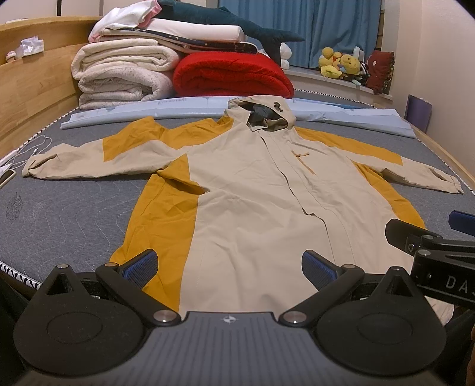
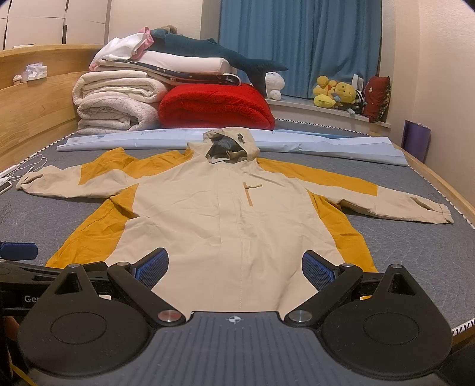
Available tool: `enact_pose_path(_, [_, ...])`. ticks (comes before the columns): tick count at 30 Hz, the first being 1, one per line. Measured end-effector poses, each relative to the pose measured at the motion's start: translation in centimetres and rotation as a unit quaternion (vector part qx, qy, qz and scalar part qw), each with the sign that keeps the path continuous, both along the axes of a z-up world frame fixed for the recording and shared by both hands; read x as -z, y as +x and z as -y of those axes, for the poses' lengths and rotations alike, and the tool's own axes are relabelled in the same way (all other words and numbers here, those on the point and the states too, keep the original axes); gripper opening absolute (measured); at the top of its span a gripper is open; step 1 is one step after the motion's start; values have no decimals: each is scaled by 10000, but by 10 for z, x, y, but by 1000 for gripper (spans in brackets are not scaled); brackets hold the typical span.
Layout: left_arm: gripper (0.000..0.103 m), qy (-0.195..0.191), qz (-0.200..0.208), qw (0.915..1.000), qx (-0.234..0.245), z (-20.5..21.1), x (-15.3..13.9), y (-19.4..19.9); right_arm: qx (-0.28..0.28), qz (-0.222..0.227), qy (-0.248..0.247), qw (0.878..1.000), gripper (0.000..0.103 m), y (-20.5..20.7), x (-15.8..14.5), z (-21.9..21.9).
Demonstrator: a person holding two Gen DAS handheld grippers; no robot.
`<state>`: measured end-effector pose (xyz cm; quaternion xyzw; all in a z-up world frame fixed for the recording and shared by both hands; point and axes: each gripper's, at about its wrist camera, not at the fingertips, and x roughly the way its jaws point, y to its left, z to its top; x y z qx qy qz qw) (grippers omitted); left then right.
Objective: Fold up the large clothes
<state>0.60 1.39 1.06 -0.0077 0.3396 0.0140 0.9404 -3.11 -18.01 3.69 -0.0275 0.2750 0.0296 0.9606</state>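
A beige and mustard hooded jacket (image 1: 252, 193) lies flat, front up, on the grey mattress (image 1: 59, 207), sleeves spread to both sides, hood toward the far end. It also shows in the right wrist view (image 2: 225, 207). My left gripper (image 1: 230, 268) is open and empty, hovering over the jacket's hem near its left half. My right gripper (image 2: 234, 268) is open and empty over the hem's middle. Part of the right gripper (image 1: 430, 246) shows at the right of the left wrist view, and one blue pad of the left gripper (image 2: 17, 251) shows at the left of the right wrist view.
Folded white blankets (image 1: 118, 74), a red blanket (image 1: 231, 74) and a plush shark (image 1: 225, 23) are stacked at the bed's far end. A light blue rolled sheet (image 1: 341, 114) lies behind the hood. A phone and white cables (image 1: 17, 160) lie at the left edge. A wooden bed frame (image 1: 29, 89) runs along the left.
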Motion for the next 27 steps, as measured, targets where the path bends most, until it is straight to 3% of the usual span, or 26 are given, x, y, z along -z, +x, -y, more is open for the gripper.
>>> enact_pose_path(19, [103,-19,21,10000,2,-1,-1,1,-5,34,-21,10000,97,-4,-2,-1])
enact_pose_path(27, [103,-80,533,9985,71,-6,-17,3,277,551,140,9980,93,-7,-9,5])
